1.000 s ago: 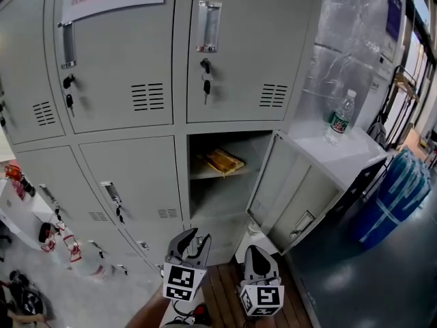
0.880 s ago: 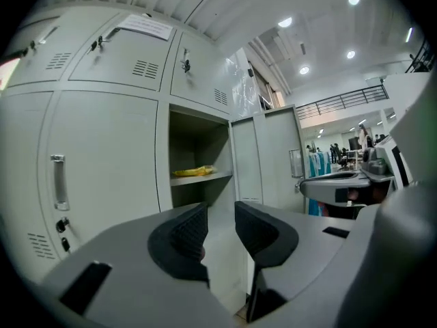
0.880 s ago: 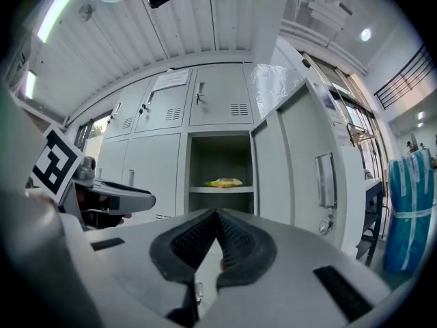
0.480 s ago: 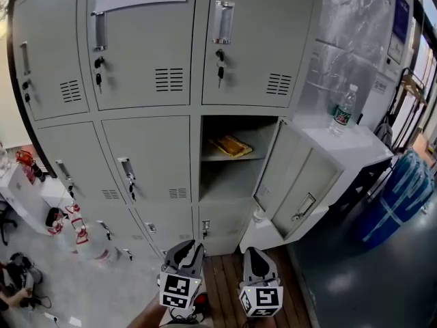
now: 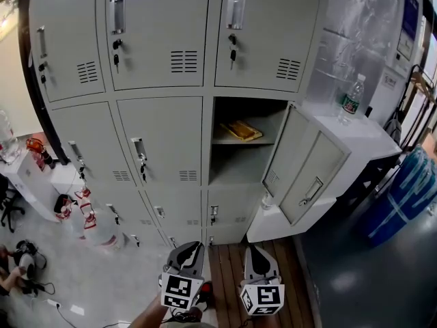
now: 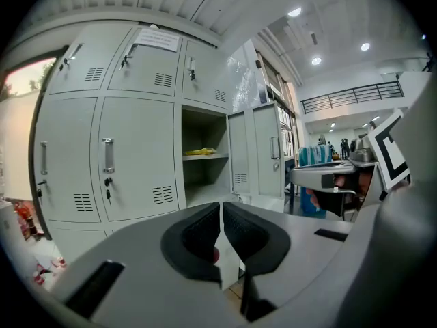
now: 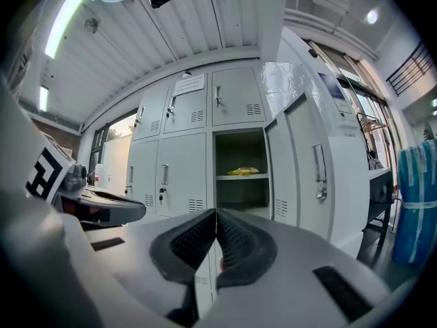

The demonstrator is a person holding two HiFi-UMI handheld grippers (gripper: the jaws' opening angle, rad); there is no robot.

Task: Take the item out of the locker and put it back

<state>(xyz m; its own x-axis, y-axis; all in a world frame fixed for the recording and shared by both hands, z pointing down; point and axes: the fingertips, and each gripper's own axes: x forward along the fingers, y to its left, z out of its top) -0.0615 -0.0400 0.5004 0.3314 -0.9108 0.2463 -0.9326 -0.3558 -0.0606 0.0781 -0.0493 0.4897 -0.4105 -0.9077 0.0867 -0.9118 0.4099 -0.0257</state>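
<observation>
Locker shelf [image 5: 231, 142] in open compartment, flat yellow item [image 5: 240, 130] lying on it

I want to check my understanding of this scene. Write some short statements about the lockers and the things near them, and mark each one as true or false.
1. A yellow item lies on the shelf inside the open locker. True.
2. The right gripper holds the yellow item. False: its jaws are together with nothing between them, low down and well away from the locker.
3. The locker door stands open on the right side of the compartment. True.
4. A water bottle stands inside the open locker. False: it stands on the white cabinet to the right of the lockers.
</observation>
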